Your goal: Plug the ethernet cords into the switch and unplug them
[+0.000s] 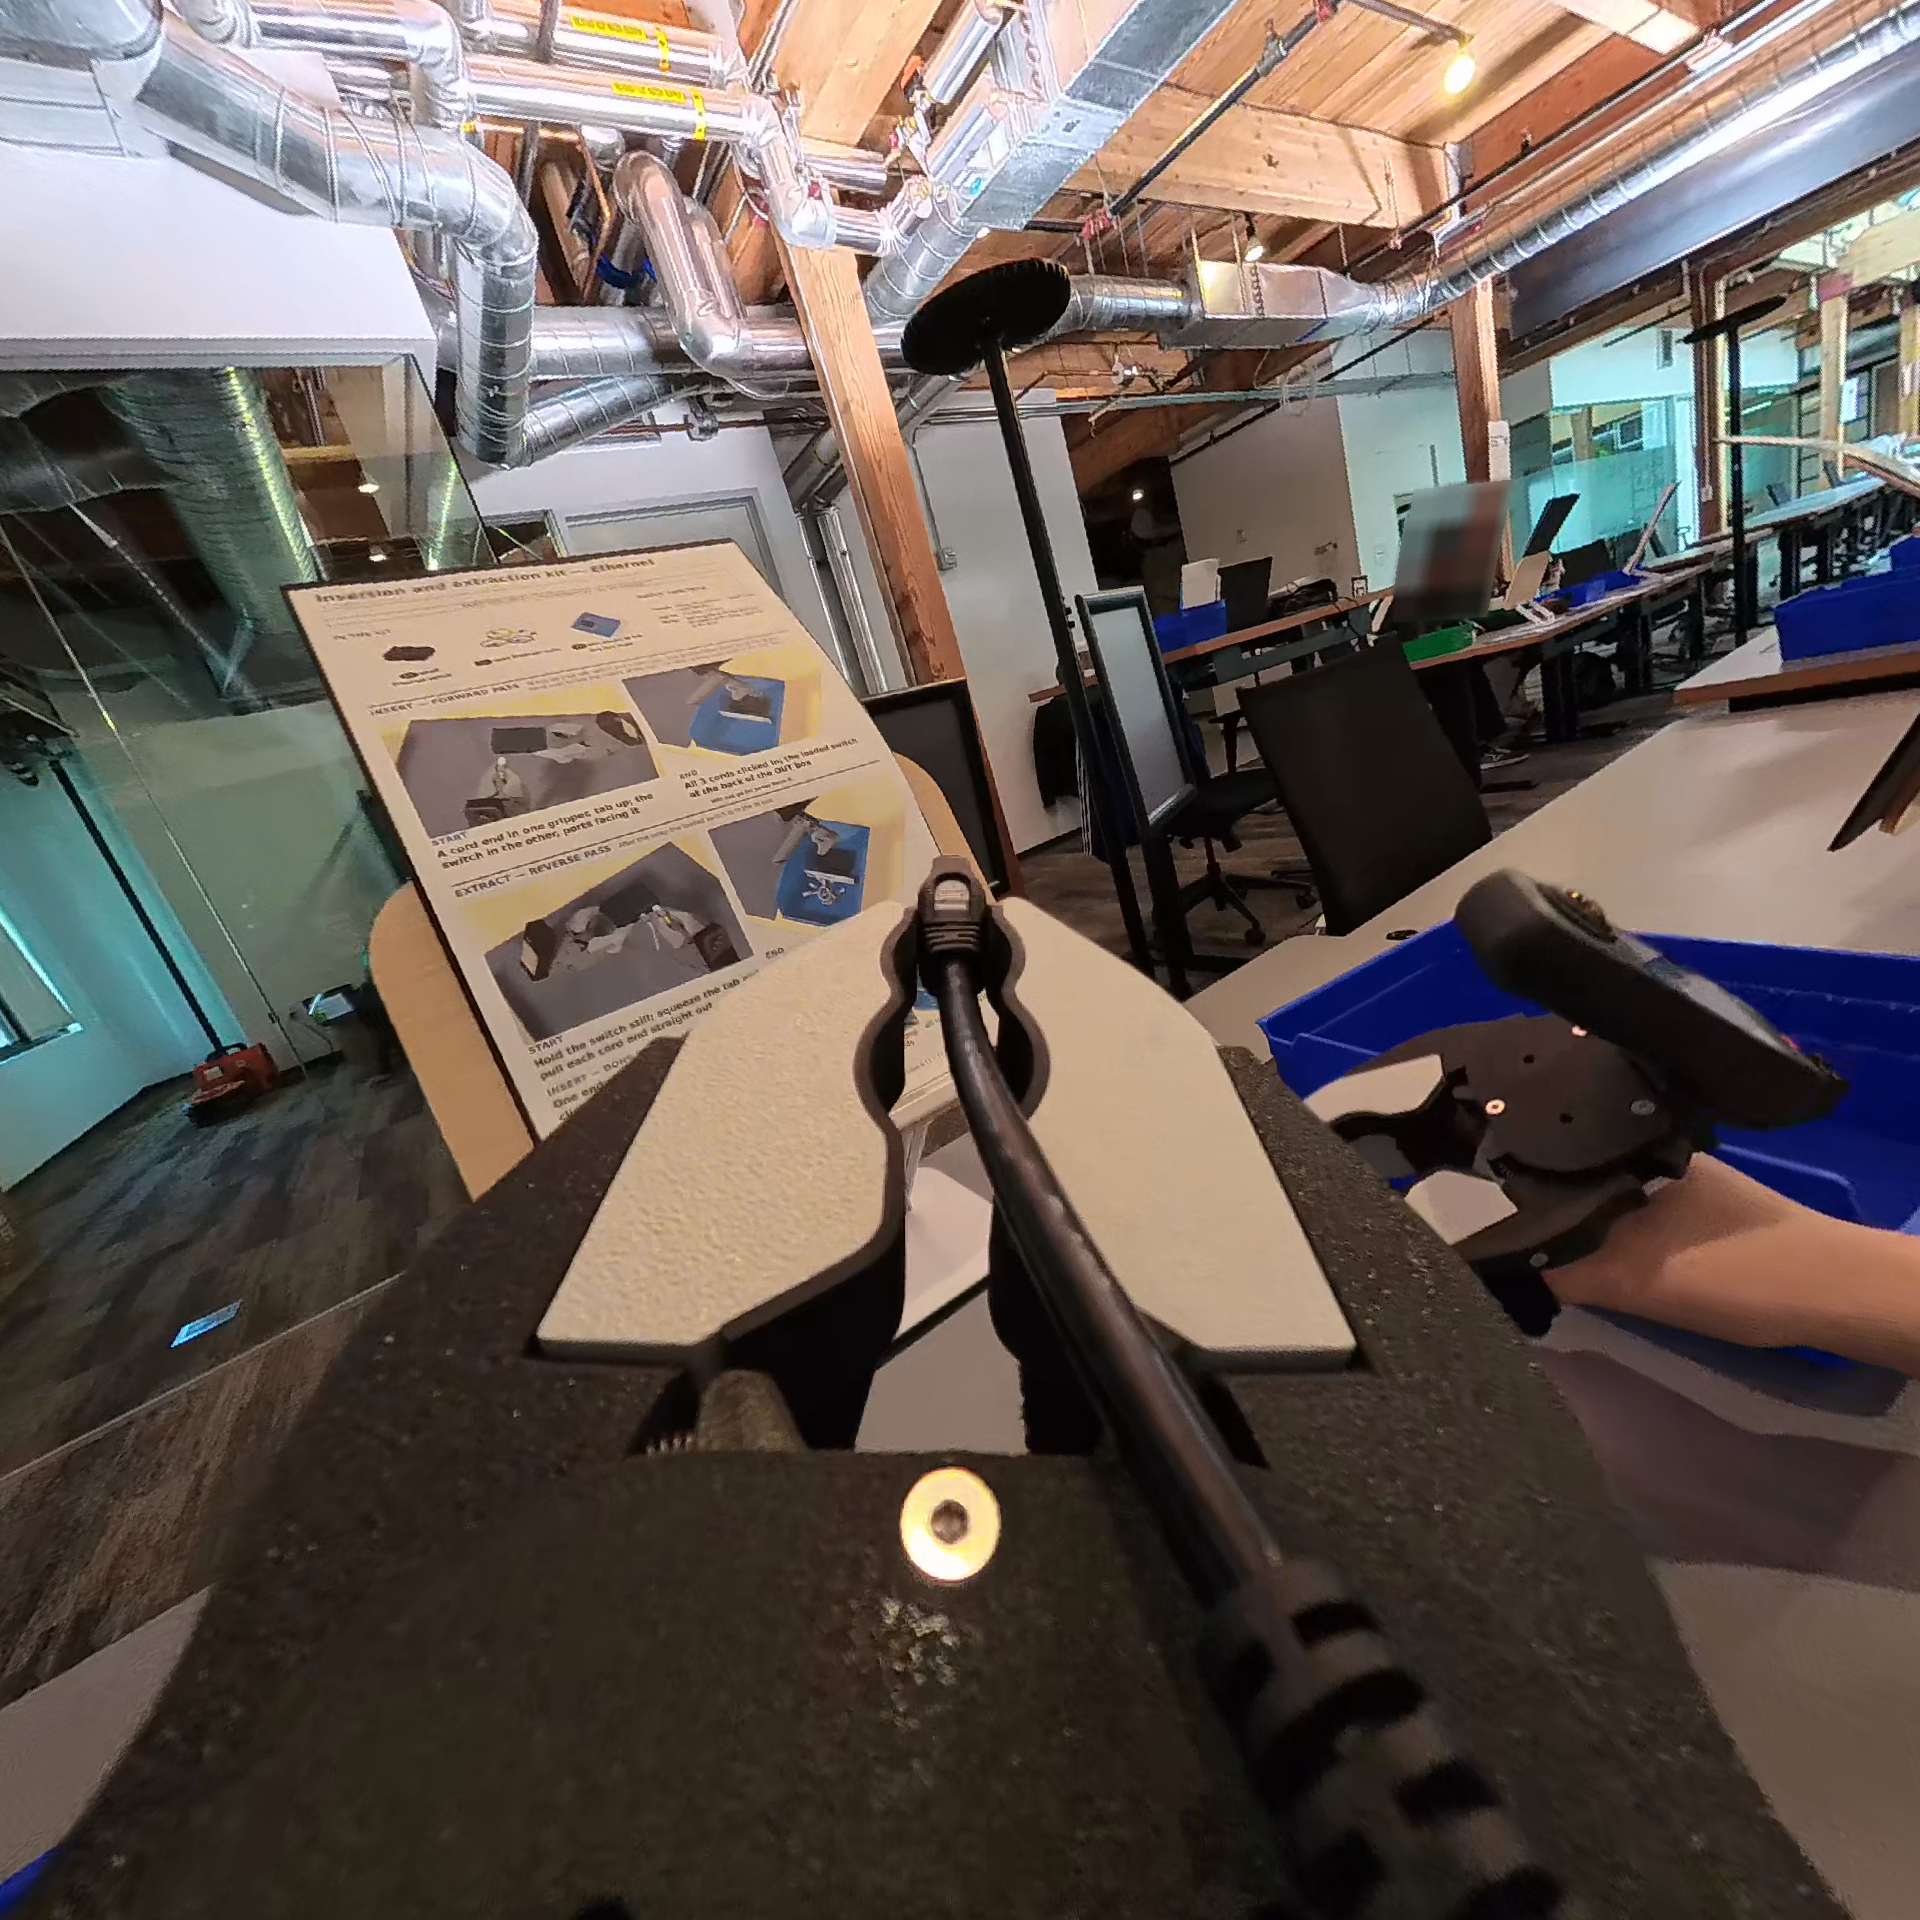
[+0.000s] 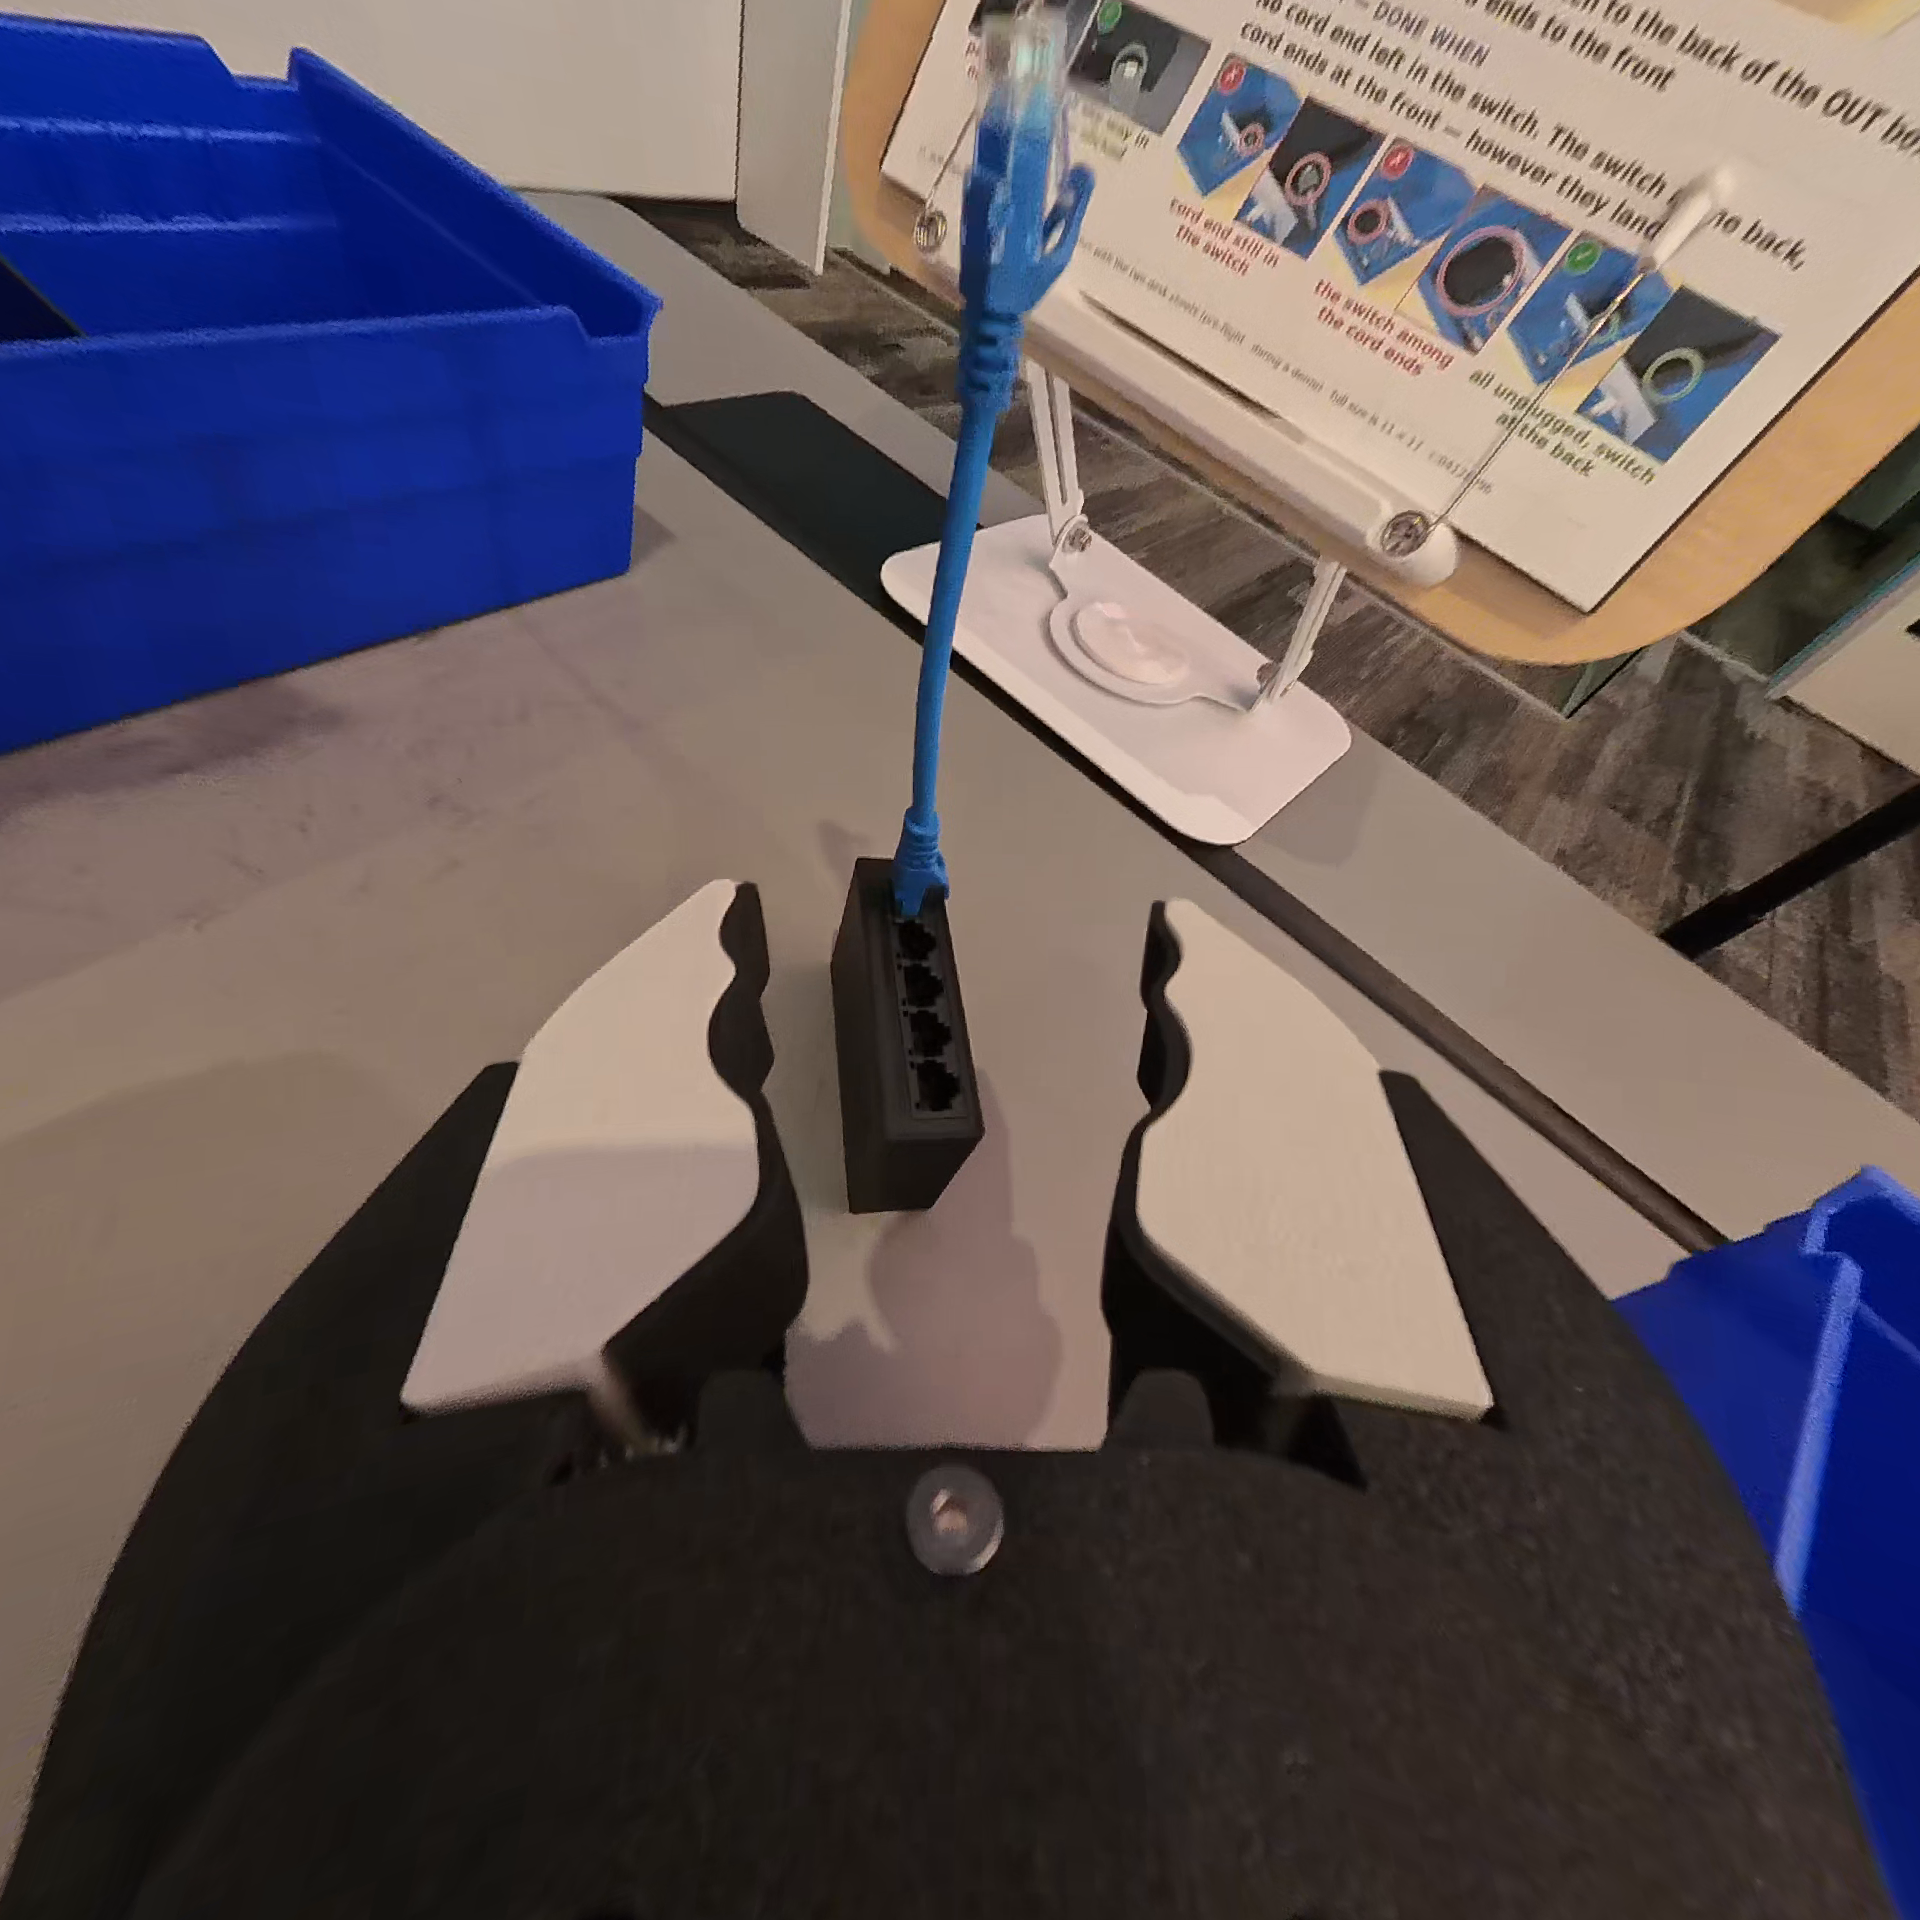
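My left gripper (image 1: 951, 925) is shut on a black ethernet cord (image 1: 1023, 1143). Its plug (image 1: 951, 894) sticks out past the fingertips, and the cable runs back over the gripper body toward the camera. It is raised and points at the instruction board. My right gripper (image 2: 951, 914) is open, its fingers on either side of a black switch (image 2: 904, 1081) that lies on the grey table (image 2: 364, 883), not touching it. A short blue ethernet cord (image 2: 961, 520) is plugged into the switch's far port and stands upright with its free plug (image 2: 1023, 62) at the top. Several nearer ports are empty.
An instruction board (image 1: 613, 790) on a white stand (image 2: 1122, 665) stands at the table's far edge. A blue bin (image 2: 270, 395) sits to the left in the right wrist view, and another (image 2: 1849, 1403) at its right edge. The other gripper in a hand (image 1: 1621, 1091) shows over a blue bin (image 1: 1818, 1091). The tips of one gripper are about 25 cm away from the tips of the other.
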`<action>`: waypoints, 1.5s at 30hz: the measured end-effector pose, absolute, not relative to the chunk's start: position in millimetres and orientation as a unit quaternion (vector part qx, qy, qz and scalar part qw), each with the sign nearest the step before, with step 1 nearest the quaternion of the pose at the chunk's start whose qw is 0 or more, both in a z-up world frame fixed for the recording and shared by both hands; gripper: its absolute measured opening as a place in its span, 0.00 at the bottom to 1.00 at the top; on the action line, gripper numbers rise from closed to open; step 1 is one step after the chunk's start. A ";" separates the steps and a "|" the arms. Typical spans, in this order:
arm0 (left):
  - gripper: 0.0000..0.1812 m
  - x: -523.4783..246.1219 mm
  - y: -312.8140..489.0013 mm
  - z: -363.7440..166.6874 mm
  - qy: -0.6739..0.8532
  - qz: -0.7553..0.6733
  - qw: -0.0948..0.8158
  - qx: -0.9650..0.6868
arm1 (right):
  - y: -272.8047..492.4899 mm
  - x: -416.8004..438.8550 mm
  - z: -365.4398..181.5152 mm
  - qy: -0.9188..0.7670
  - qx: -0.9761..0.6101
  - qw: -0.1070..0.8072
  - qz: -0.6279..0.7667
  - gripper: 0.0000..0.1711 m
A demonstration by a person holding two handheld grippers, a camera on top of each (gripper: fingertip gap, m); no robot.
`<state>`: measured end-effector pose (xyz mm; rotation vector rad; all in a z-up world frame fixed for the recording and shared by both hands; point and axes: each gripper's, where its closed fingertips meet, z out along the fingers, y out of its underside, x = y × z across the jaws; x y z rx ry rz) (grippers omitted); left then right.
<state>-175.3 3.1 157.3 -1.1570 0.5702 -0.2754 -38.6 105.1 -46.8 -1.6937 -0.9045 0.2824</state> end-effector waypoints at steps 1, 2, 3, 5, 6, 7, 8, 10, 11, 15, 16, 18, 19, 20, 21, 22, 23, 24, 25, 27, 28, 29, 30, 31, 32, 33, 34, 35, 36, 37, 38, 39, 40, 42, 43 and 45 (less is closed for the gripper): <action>0.06 -177.7 2.1 159.3 0.262 -0.129 0.792 -0.536 | 106.2 -38.0 -51.4 -0.383 -0.727 0.558 0.118 0.40; 0.06 -180.0 1.1 161.2 0.259 -0.130 0.794 -0.534 | 107.4 -37.4 -55.7 -0.382 -0.731 0.554 0.114 0.40; 0.06 -181.9 0.2 163.0 0.257 -0.131 0.796 -0.533 | 108.6 -37.0 -60.6 -0.384 -0.735 0.548 0.110 0.40; 0.06 -183.8 -0.9 165.0 0.255 -0.134 0.797 -0.532 | 111.6 -35.9 -74.9 -0.387 -0.751 0.525 0.102 0.40; 0.06 -183.9 -1.1 165.2 0.255 -0.134 0.796 -0.532 | 112.3 -36.2 -81.7 -0.386 -0.759 0.513 0.106 0.40; 0.06 -183.9 -1.0 165.0 0.255 -0.133 0.796 -0.532 | 112.5 -37.1 -87.1 -0.383 -0.766 0.503 0.118 0.39; 0.06 -183.6 -0.6 164.4 0.256 -0.130 0.796 -0.533 | 111.9 -38.7 -90.9 -0.380 -0.770 0.494 0.135 0.38; 0.06 -182.5 -0.1 163.1 0.259 -0.124 0.795 -0.534 | 112.1 -38.8 -98.2 -0.373 -0.779 0.479 0.157 0.36; 0.06 -181.8 -0.1 162.9 0.260 -0.124 0.795 -0.534 | 113.4 -37.2 -101.6 -0.372 -0.782 0.475 0.155 0.36; 0.06 -178.5 -0.8 161.7 0.265 -0.126 0.793 -0.535 | 118.8 -32.1 -113.3 -0.384 -0.784 0.469 0.133 0.32; 0.06 -177.8 -0.7 161.3 0.266 -0.125 0.792 -0.535 | 119.8 -31.5 -115.8 -0.385 -0.785 0.467 0.130 0.32; 0.06 -176.7 -0.2 160.0 0.267 -0.125 0.791 -0.537 | 121.3 -31.8 -119.4 -0.385 -0.785 0.467 0.133 0.31; 0.06 -176.2 0.1 159.6 0.267 -0.126 0.790 -0.537 | 121.9 -31.4 -121.4 -0.384 -0.787 0.464 0.134 0.31; 0.06 -175.8 0.3 159.2 0.267 -0.126 0.790 -0.538 | 122.2 -31.4 -123.1 -0.384 -0.788 0.461 0.137 0.30; 0.06 -175.5 0.4 158.8 0.268 -0.126 0.789 -0.538 | 122.6 -31.5 -124.3 -0.383 -0.789 0.461 0.140 0.30; 0.06 -175.2 0.6 158.5 0.268 -0.126 0.789 -0.539 | 122.8 -31.2 -125.7 -0.382 -0.790 0.458 0.142 0.29; 0.06 -174.8 0.6 158.2 0.269 -0.126 0.788 -0.539 | 122.6 -31.2 -126.8 -0.384 -0.789 0.456 0.144 0.26; 0.06 -174.5 0.5 157.9 0.270 -0.125 0.788 -0.539 | 122.8 -30.9 -128.0 -0.385 -0.790 0.455 0.146 0.26; 0.06 -174.2 0.5 157.7 0.270 -0.125 0.787 -0.540 | 122.4 -31.1 -130.0 -0.387 -0.791 0.451 0.148 0.25; 0.06 -174.1 0.3 157.8 0.270 -0.125 0.787 -0.540 | 121.3 -32.3 -133.5 -0.392 -0.792 0.443 0.154 0.22; 0.06 -174.2 0.3 157.8 0.270 -0.125 0.788 -0.540 | 121.4 -32.5 -134.0 -0.392 -0.792 0.442 0.155 0.21; 0.06 -174.2 0.3 157.7 0.270 -0.126 0.787 -0.540 | 121.5 -32.7 -133.8 -0.392 -0.791 0.443 0.154 0.20; 0.06 -174.1 0.3 157.6 0.270 -0.126 0.787 -0.541 | 121.1 -33.1 -133.4 -0.397 -0.789 0.444 0.152 0.17; 0.06 -174.2 0.4 157.5 0.270 -0.127 0.786 -0.541 | 121.4 -32.7 -132.9 -0.400 -0.788 0.446 0.146 0.17; 0.06 -174.1 0.3 157.4 0.270 -0.127 0.786 -0.541 | 120.9 -33.2 -132.6 -0.404 -0.785 0.446 0.143 0.16; 0.06 -174.2 0.2 157.3 0.270 -0.127 0.786 -0.541 | 120.3 -33.8 -131.7 -0.410 -0.782 0.448 0.139 0.16; 0.06 -173.9 0.0 157.3 0.271 -0.127 0.786 -0.542 | 120.1 -33.8 -131.0 -0.415 -0.780 0.450 0.130 0.16; 0.06 -173.7 -0.2 157.3 0.271 -0.127 0.785 -0.542 | 120.1 -33.9 -129.9 -0.423 -0.775 0.454 0.117 0.16; 0.06 -173.6 -0.5 157.5 0.271 -0.127 0.785 -0.542 | 120.0 -34.3 -127.8 -0.432 -0.769 0.459 0.102 0.16; 0.06 -173.7 -0.7 157.7 0.271 -0.127 0.785 -0.541 | 119.9 -34.7 -125.2 -0.443 -0.762 0.465 0.085 0.15; 0.06 -173.9 -1.0 158.1 0.272 -0.127 0.786 -0.541 | 119.2 -35.4 -123.0 -0.456 -0.754 0.468 0.065 0.15; 0.06 -174.2 -1.2 158.4 0.271 -0.127 0.786 -0.541 | 118.7 -35.7 -120.8 -0.470 -0.746 0.470 0.042 0.15; 0.06 -174.7 -1.5 158.9 0.271 -0.127 0.786 -0.541 | 118.2 -35.4 -119.0 -0.487 -0.735 0.472 0.014 0.15; 0.06 -175.6 -2.1 159.9 0.270 -0.129 0.787 -0.540 | 115.8 -35.1 -116.2 -0.522 -0.713 0.467 -0.038 0.15; 0.06 -176.2 -2.4 160.5 0.270 -0.128 0.787 -0.540 | 113.7 -35.4 -114.8 -0.534 -0.705 0.463 -0.054 0.15; 0.06 -177.6 -3.2 162.2 0.269 -0.128 0.788 -0.538 | 107.9 -36.8 -111.6 -0.551 -0.700 0.450 -0.061 0.15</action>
